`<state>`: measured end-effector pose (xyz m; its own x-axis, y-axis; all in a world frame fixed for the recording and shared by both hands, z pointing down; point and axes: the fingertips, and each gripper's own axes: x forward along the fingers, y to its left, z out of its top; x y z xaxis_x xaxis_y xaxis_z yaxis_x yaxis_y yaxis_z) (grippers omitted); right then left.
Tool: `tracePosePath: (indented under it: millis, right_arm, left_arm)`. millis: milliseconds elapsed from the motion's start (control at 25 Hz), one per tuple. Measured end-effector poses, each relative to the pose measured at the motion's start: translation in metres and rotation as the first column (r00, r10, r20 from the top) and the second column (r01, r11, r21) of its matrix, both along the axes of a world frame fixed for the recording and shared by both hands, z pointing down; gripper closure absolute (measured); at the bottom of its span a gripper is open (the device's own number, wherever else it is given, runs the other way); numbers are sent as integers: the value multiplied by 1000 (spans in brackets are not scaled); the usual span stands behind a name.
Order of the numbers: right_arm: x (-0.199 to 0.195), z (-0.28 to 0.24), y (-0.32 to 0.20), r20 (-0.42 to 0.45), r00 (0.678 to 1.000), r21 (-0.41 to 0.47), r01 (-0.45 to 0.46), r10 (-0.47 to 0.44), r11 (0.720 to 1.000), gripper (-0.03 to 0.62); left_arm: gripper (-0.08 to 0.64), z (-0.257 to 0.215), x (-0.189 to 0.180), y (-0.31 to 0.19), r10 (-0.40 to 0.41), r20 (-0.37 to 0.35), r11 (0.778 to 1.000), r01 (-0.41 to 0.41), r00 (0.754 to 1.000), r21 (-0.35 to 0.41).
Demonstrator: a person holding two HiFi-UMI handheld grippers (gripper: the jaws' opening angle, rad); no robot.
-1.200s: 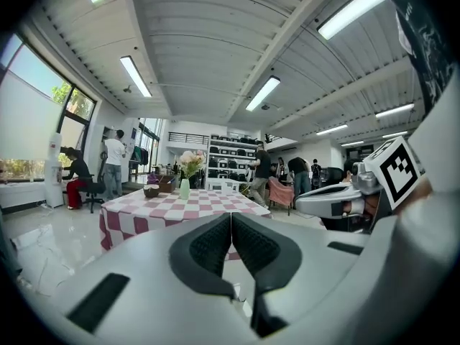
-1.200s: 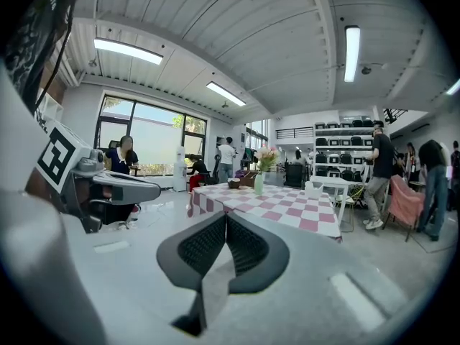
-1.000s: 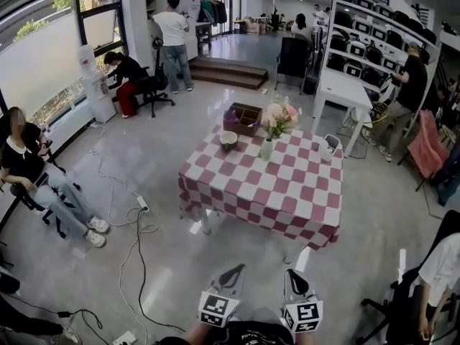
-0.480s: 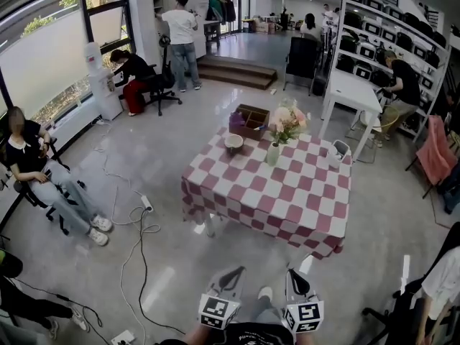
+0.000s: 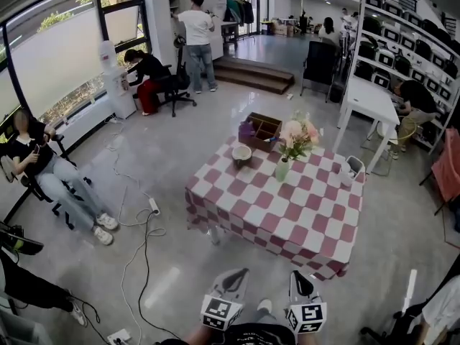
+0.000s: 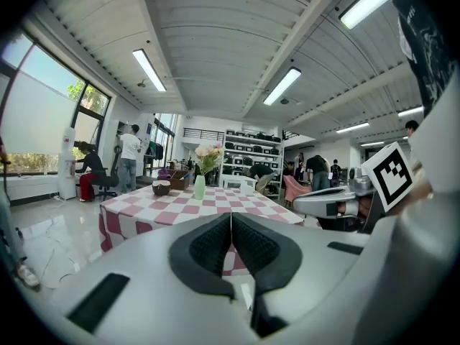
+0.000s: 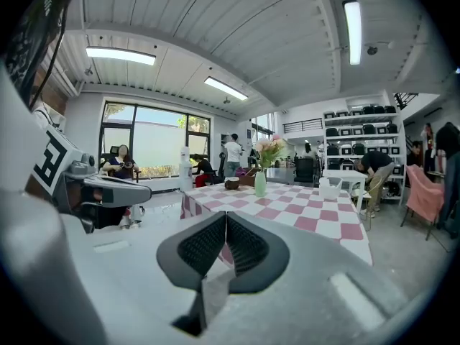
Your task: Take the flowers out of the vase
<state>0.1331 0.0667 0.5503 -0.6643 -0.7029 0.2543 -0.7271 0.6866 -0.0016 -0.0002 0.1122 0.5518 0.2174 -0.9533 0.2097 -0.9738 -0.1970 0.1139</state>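
Pink flowers (image 5: 298, 134) stand in a pale green vase (image 5: 283, 168) on the far half of a red-and-white checkered table (image 5: 287, 218). My left gripper (image 5: 236, 273) and right gripper (image 5: 301, 276) are held side by side low in the head view, well short of the table's near edge. Both are shut with nothing between the pads. In the left gripper view the vase (image 6: 199, 187) and flowers (image 6: 207, 153) show small beyond the left gripper (image 6: 231, 218). In the right gripper view the vase (image 7: 259, 183) stands far beyond the right gripper (image 7: 226, 218).
A dark bowl (image 5: 241, 153), a wooden box (image 5: 262, 129) and a white cup (image 5: 350, 169) share the table. Cables and a power strip (image 5: 153, 205) lie on the floor to the left. Seated people, a white desk (image 5: 370, 99) and shelves ring the room.
The table and vase have come closer and shifted right in the head view as I walk forward. Both grippers stay shut and keep their place at the bottom of the view.
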Motion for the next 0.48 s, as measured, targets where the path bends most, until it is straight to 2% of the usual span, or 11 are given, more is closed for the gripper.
tracePosePath:
  millis: [240,480]
  right_arm:
    - [4,1,-46,-7,999,-8,36,-36,999,584]
    - [14,-2,-93,2,998,-11,62,-62,998,586]
  left_arm:
    - [549,0,5,-42,-24,-10,1000,23,1000,-16]
    - [549,5,15,-84,-48,12,999,48,999,-21]
